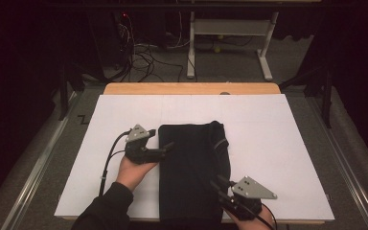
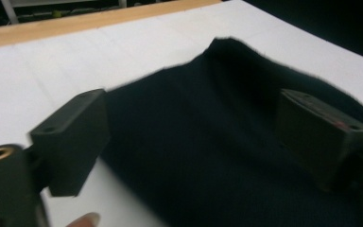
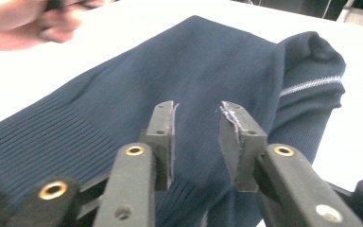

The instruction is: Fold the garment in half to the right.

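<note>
A folded dark sweater (image 1: 194, 167) lies mid-frame on the white table (image 1: 278, 143). Left gripper (image 1: 165, 148) gapes wide at its edge; right gripper (image 1: 218, 184) stands narrowly parted above it. Cables (image 1: 143, 57) cross the upper-left floor.

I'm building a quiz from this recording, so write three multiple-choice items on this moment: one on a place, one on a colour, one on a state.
1. Where do the left tongs sit?
A. At the left edge of the folded sweater
B. On the wooden strip at the table's far end
C. On the floor

2. What colour is the stripe on the sweater's folded part?
A. Red
B. Pale, whitish
C. Green

3. How do the right tongs stand?
A. Shut on the sweater
B. Shut on a cable
C. Open above the sweater

Key: 1 A, the high view has them at the sweater's left edge. 2 B, the right gripper view shows a pale line. 3 C, a gap with fabric visible between the jaws.
</note>
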`<control>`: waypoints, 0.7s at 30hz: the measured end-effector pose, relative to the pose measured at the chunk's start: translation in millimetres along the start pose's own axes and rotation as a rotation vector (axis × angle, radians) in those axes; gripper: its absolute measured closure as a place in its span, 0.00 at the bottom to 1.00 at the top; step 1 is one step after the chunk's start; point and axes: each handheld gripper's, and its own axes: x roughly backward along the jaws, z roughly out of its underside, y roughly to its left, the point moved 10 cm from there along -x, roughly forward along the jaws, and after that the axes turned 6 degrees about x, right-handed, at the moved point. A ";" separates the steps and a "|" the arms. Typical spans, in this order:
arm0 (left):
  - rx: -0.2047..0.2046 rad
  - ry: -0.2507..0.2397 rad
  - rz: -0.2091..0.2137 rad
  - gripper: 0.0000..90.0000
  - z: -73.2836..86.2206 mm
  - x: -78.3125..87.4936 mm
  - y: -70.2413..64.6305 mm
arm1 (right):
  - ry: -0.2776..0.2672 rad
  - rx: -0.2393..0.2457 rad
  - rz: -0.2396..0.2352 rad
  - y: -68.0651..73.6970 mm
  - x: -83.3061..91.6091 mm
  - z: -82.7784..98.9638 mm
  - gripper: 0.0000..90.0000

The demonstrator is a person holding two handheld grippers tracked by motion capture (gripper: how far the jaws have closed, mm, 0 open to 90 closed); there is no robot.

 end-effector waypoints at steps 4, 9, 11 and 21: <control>0.014 0.011 -0.021 0.02 19.2 16.2 12.5 | 0.019 0.006 0.027 -18.7 -24.5 -15.6 0.89; 0.011 0.027 -0.045 0.00 38.2 38.4 25.8 | 0.093 0.019 0.065 -43.9 -60.1 -28.7 1.00; 0.008 0.024 -0.058 0.00 44.5 48.9 31.5 | 0.135 0.031 0.091 -54.3 -72.1 -27.4 1.00; -0.009 0.006 -0.083 0.00 65.6 78.9 48.4 | 0.245 -0.014 0.174 -91.4 -81.3 10.6 1.00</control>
